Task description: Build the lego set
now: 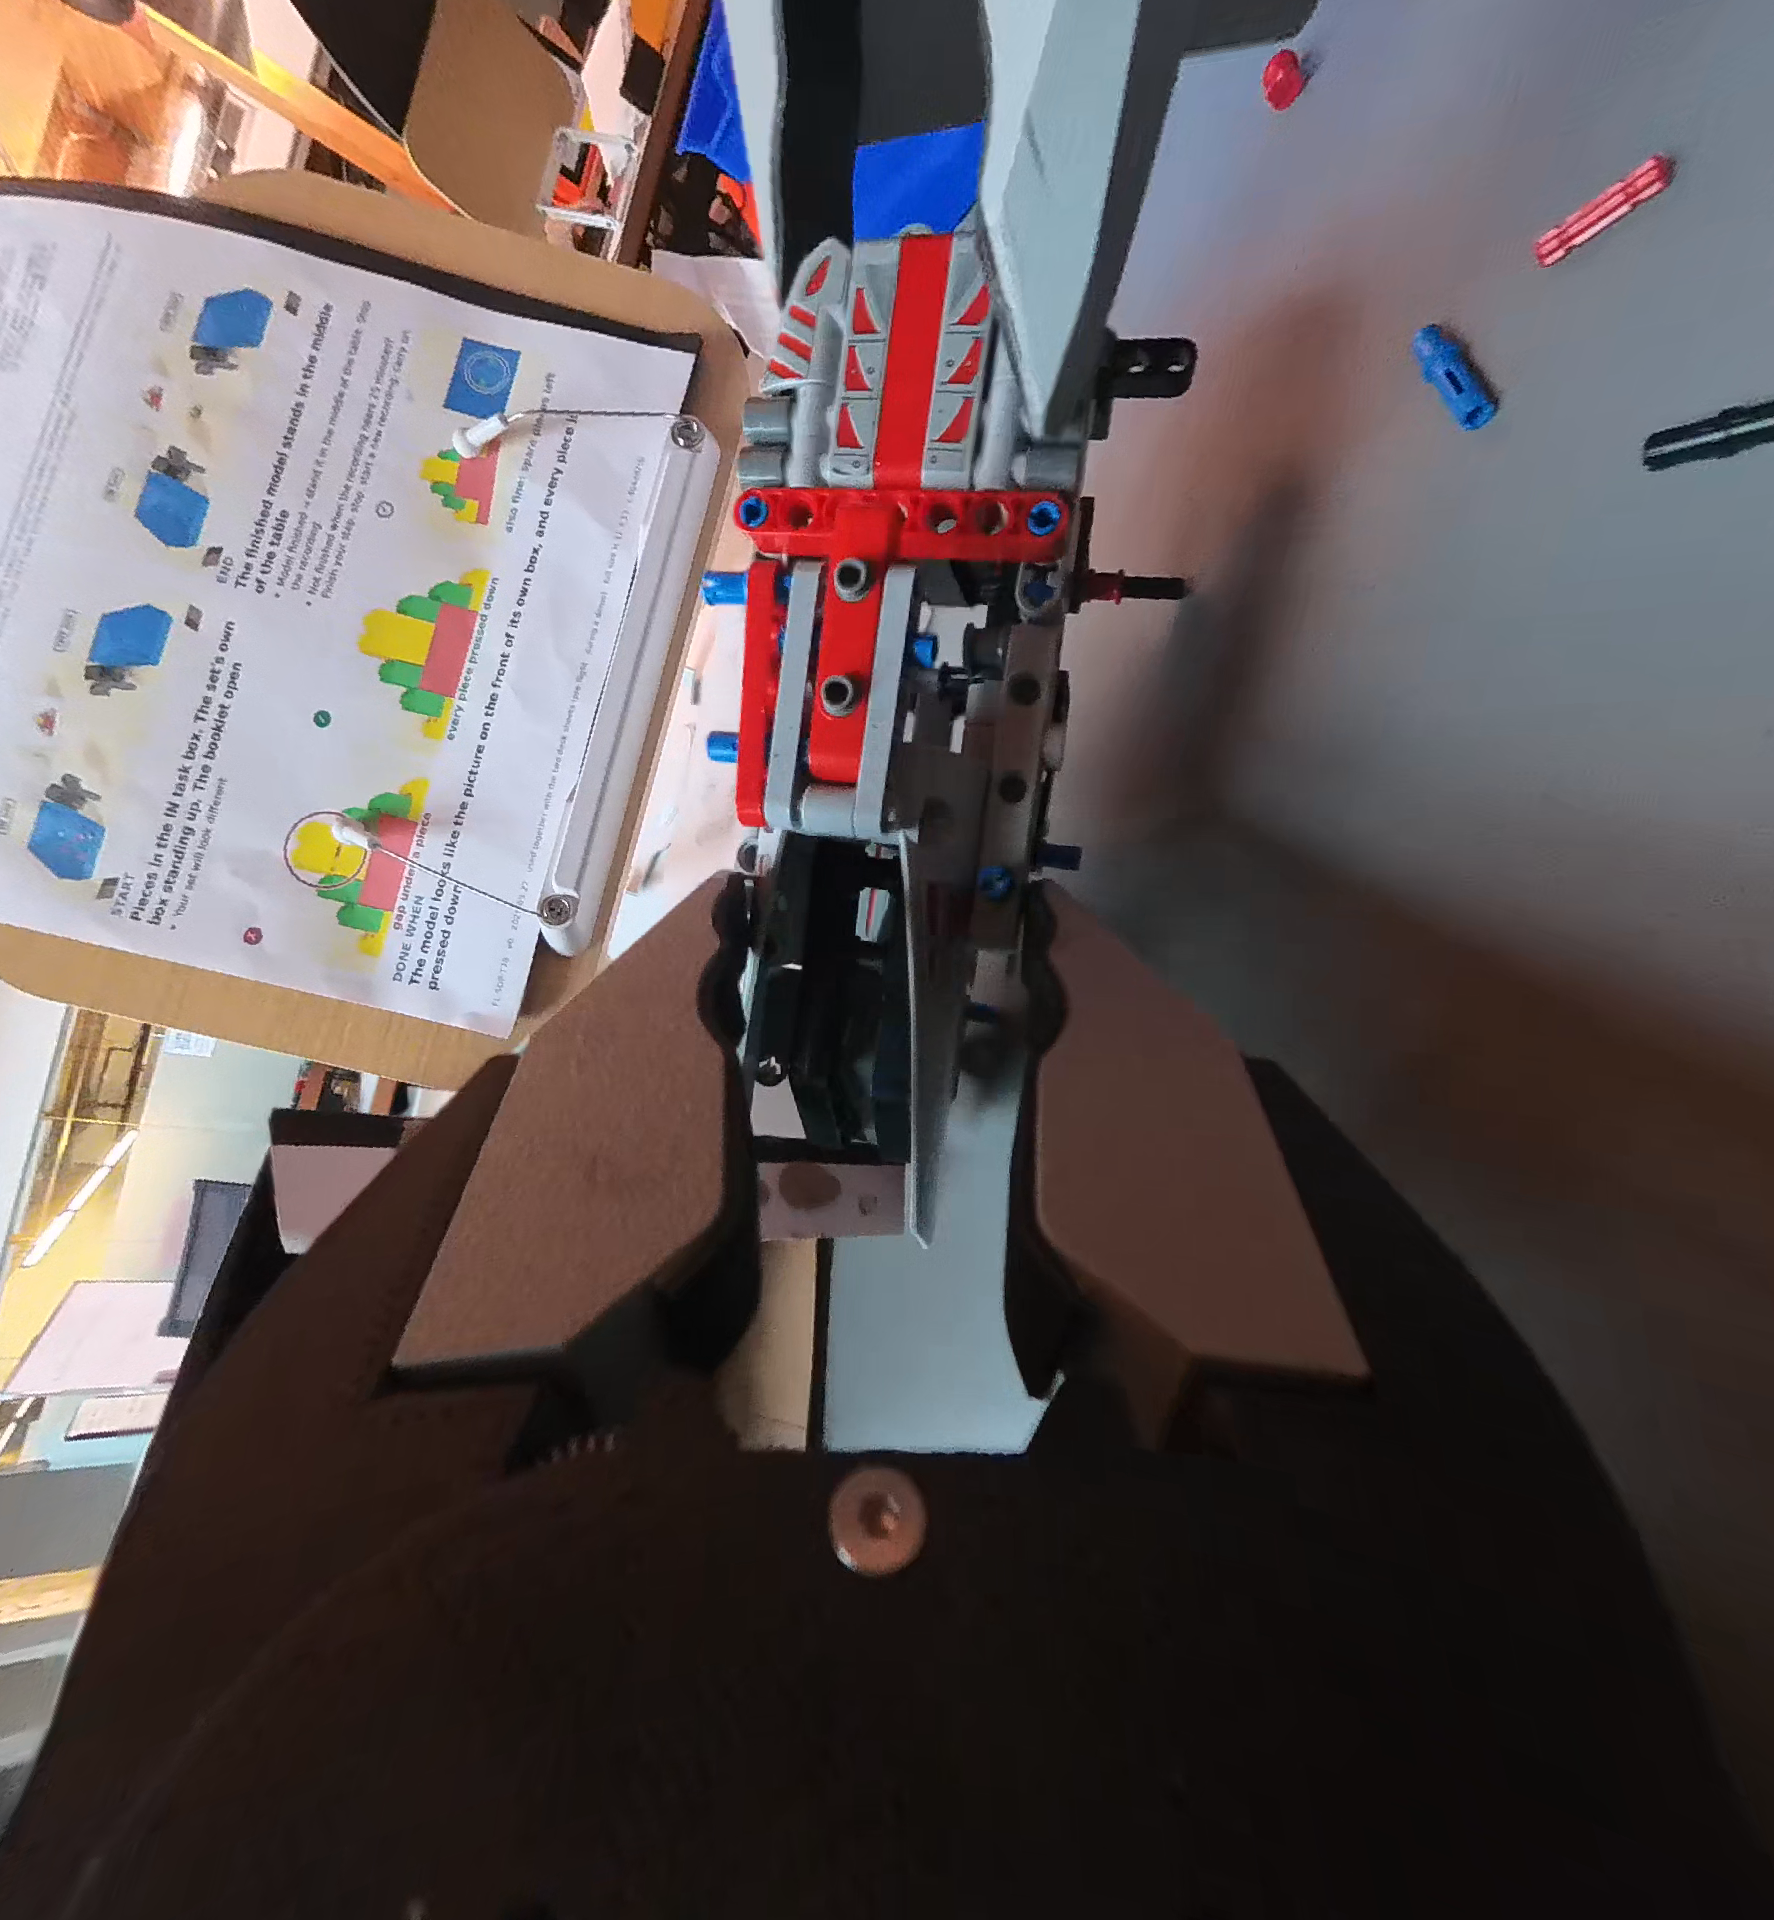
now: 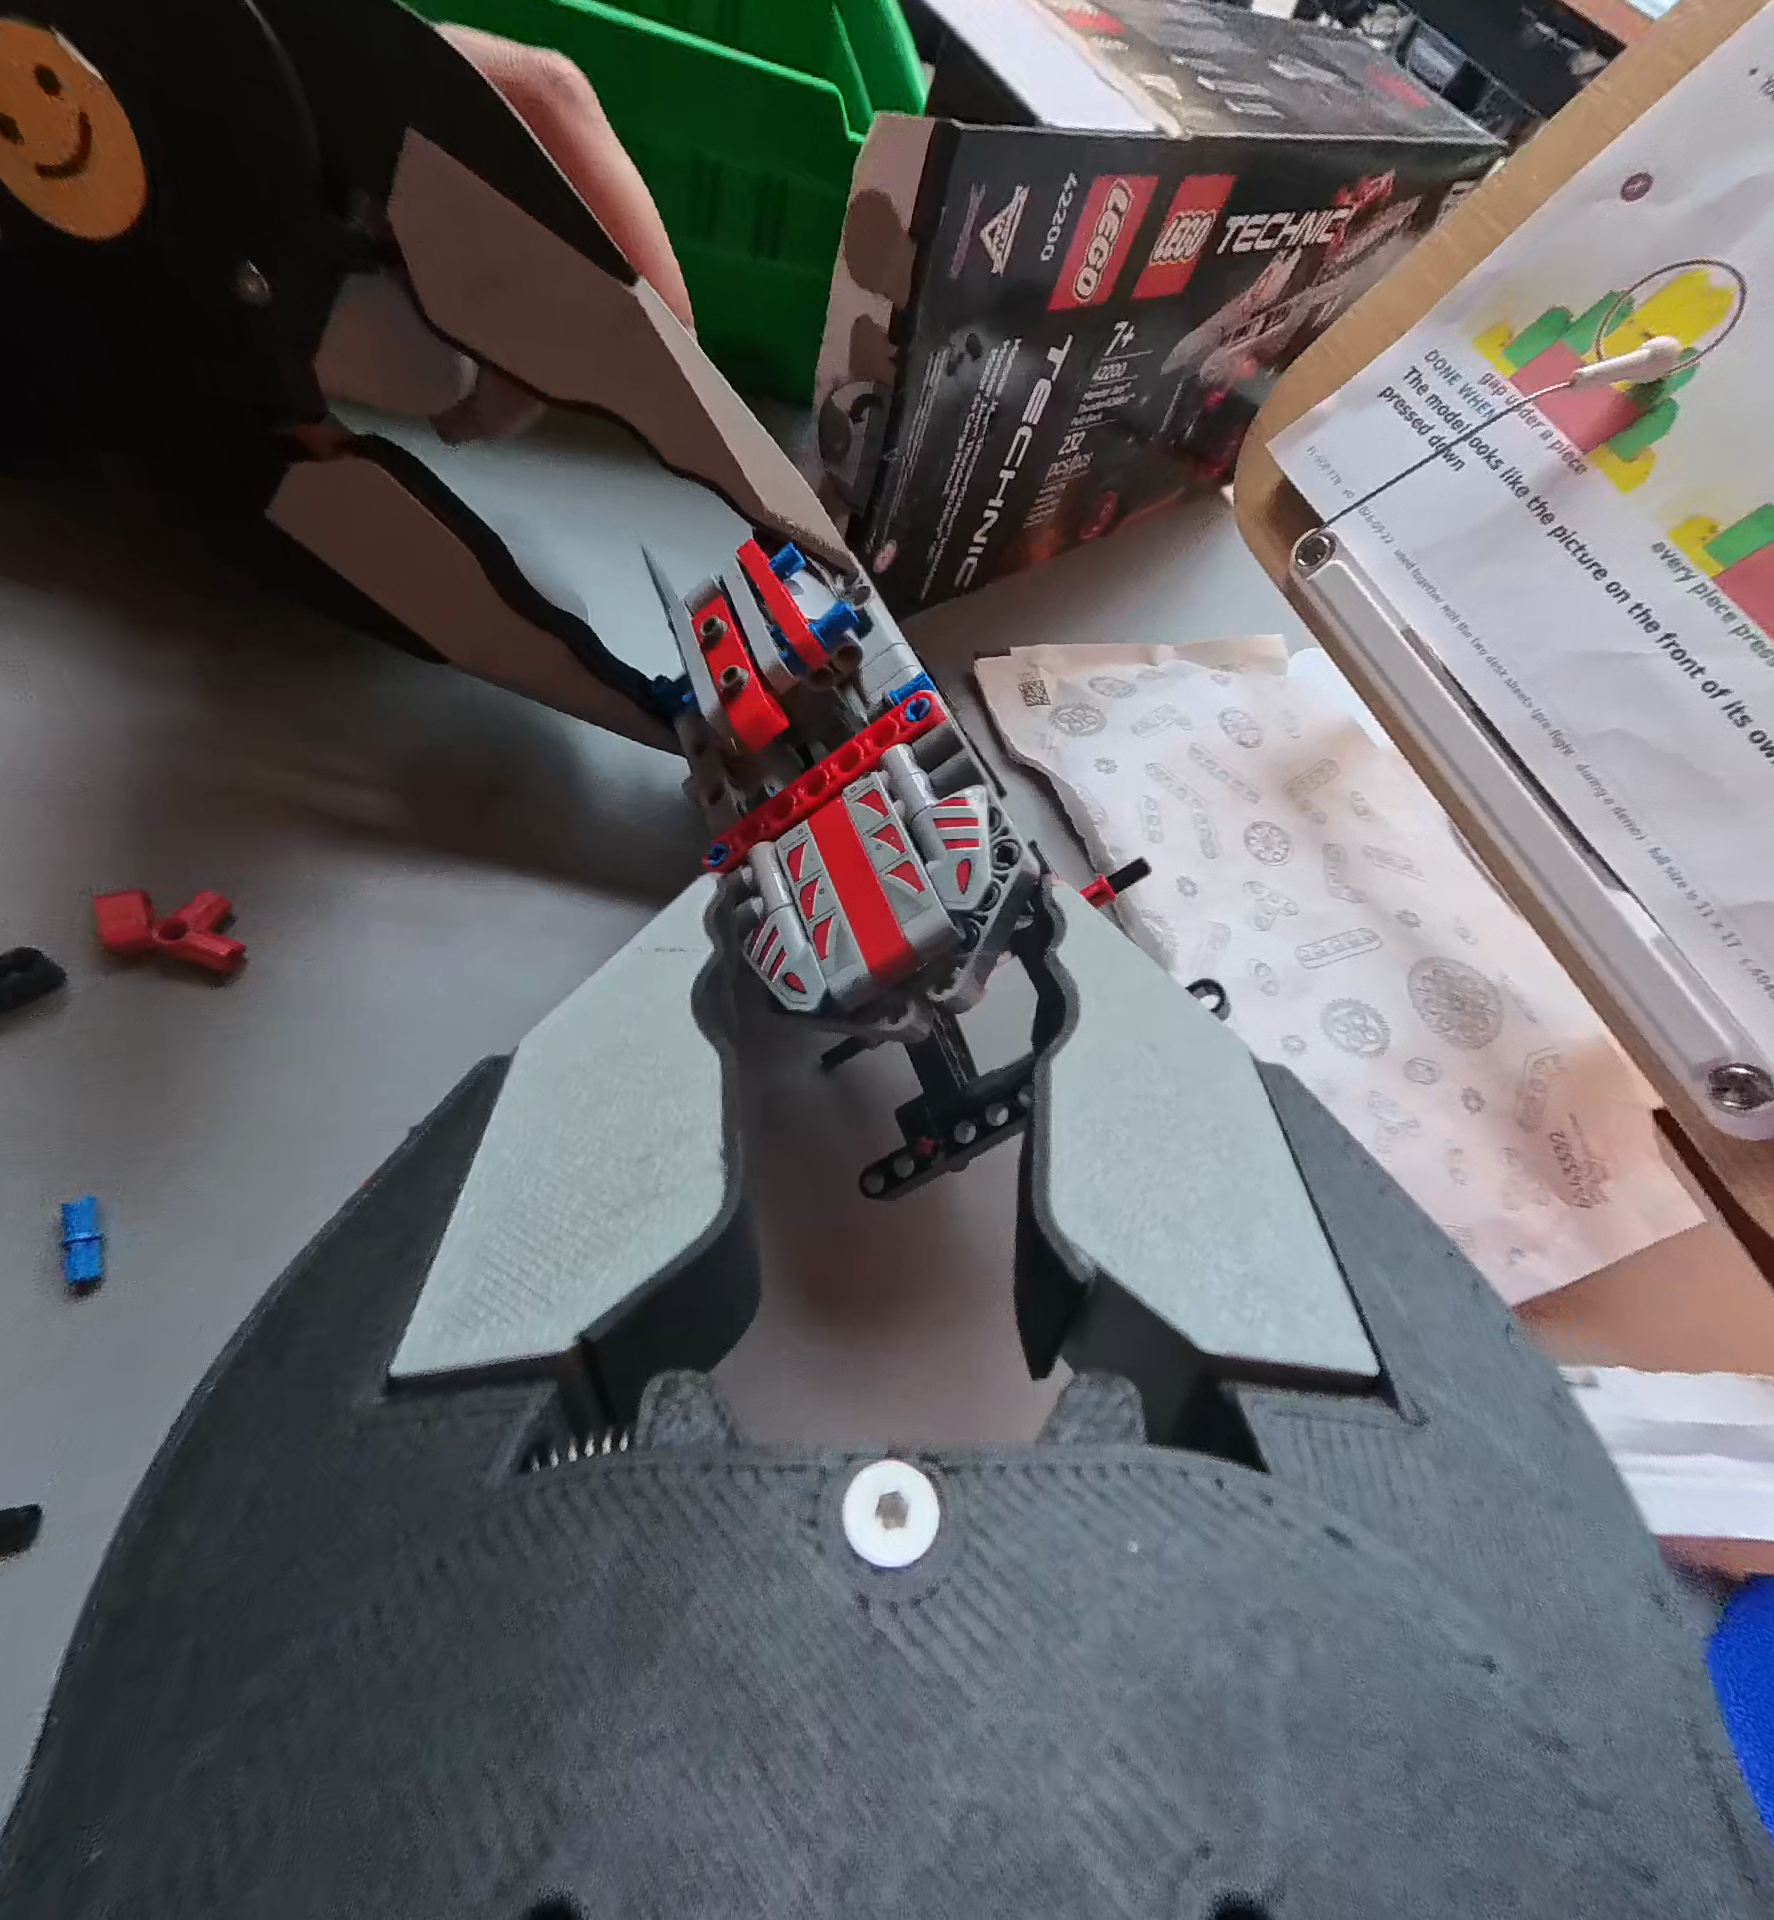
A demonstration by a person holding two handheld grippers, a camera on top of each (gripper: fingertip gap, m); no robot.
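Note:
A red and grey Technic model (image 1: 893, 623) with blue pins is held in the air between both grippers. My left gripper (image 1: 888, 935) is shut on its dark lower end. My right gripper (image 2: 883, 935) is shut on the other end, the grey and red striped panels of the model (image 2: 841, 883). The right gripper's grey fingers (image 1: 1059, 208) show at the top of the left wrist view. The left gripper's tan fingers (image 2: 571, 312) show at the upper left of the right wrist view, with a hand behind them.
Loose parts lie on the grey table: a blue pin (image 1: 1452, 376), a black axle (image 1: 1735, 426), a red connector (image 2: 171, 928), a blue pin (image 2: 81, 1243). The set's box (image 2: 1122, 312), a paper bag (image 2: 1330, 935), a clipboard sheet (image 2: 1589, 520) and a green bin (image 2: 758, 156) stand around. Some 8 cm of space lies between my two pairs of fingers.

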